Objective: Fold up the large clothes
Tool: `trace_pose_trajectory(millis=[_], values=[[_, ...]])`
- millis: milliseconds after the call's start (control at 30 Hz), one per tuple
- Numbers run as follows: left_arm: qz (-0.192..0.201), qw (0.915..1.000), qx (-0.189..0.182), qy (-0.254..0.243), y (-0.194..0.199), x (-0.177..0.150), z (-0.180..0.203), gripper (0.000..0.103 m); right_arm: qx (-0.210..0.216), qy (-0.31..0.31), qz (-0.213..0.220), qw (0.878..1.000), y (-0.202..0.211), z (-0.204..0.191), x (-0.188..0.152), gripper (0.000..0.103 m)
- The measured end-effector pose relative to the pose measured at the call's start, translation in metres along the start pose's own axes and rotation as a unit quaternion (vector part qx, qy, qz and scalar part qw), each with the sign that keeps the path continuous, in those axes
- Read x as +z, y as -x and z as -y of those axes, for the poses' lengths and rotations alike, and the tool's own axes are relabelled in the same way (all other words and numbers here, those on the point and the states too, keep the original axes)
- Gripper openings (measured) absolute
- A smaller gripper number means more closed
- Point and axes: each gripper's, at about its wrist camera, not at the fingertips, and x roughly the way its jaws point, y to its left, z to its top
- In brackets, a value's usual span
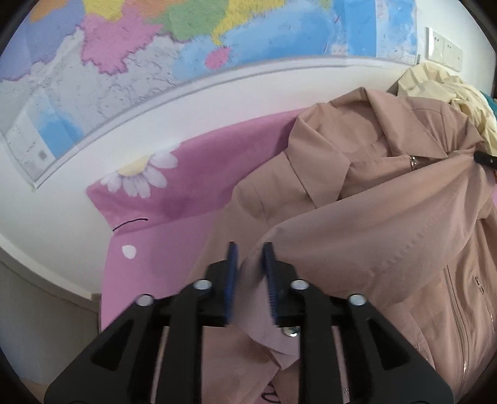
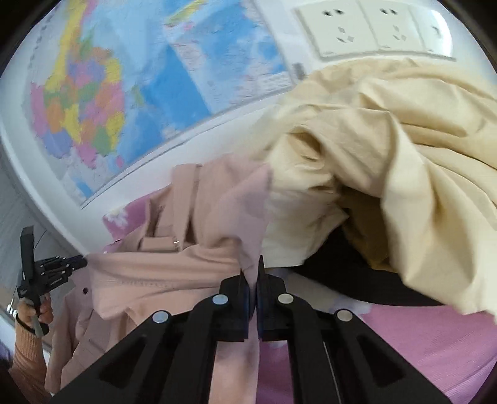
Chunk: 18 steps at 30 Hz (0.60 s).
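A dusty-pink zip jacket [image 1: 372, 217] lies collar up on a pink daisy-print bed sheet [image 1: 174, 202]. My left gripper [image 1: 250, 248] is shut on a fold of the jacket's edge, which runs down between the blue pads. In the right wrist view my right gripper [image 2: 252, 267] is shut tight on another part of the jacket [image 2: 186, 264]. The cloth between the two grips is lifted and stretched. The left gripper [image 2: 74, 264] appears at the far left of that view, held by a person's hand [image 2: 34, 310]. The right gripper's tip [image 1: 484, 158] shows at the right edge of the left wrist view.
A crumpled cream garment [image 2: 403, 140] is heaped right beside the jacket, over something black [image 2: 341, 273]. A wall map [image 1: 124, 62] and white sockets [image 2: 372, 28] are on the wall behind the bed. Bare pink sheet [image 2: 419, 342] shows at the lower right.
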Motion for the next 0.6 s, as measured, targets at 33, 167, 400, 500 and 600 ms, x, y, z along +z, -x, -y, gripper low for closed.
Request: trace_pose_trajectory(millis=[33, 167, 400, 500, 600], values=[[-0.008, 1.0000, 0.002, 0.002, -0.007, 0.002, 0.000, 0.035, -0.010, -0.005, -0.010, 1.000, -0.004, 0.003, 0.000, 0.003], [-0.040, 0.9991, 0.005, 0.016, -0.035, -0.002, -0.005, 0.050, -0.028, -0.012, -0.031, 0.999, -0.009, -0.001, 0.000, 0.033], [-0.028, 0.9991, -0.027, 0.017, -0.026, -0.025, -0.008, 0.065, -0.068, 0.068, 0.030, 0.995, 0.041, -0.047, -0.003, 0.058], [-0.029, 0.9988, -0.039, 0.005, -0.028, -0.029, -0.003, 0.063, -0.058, 0.127, 0.044, 0.989, 0.043, -0.081, -0.007, 0.058], [-0.043, 0.9978, -0.049, 0.004, -0.041, -0.028, 0.001, 0.038, -0.015, 0.186, 0.016, 0.982, 0.017, -0.118, -0.013, 0.058]])
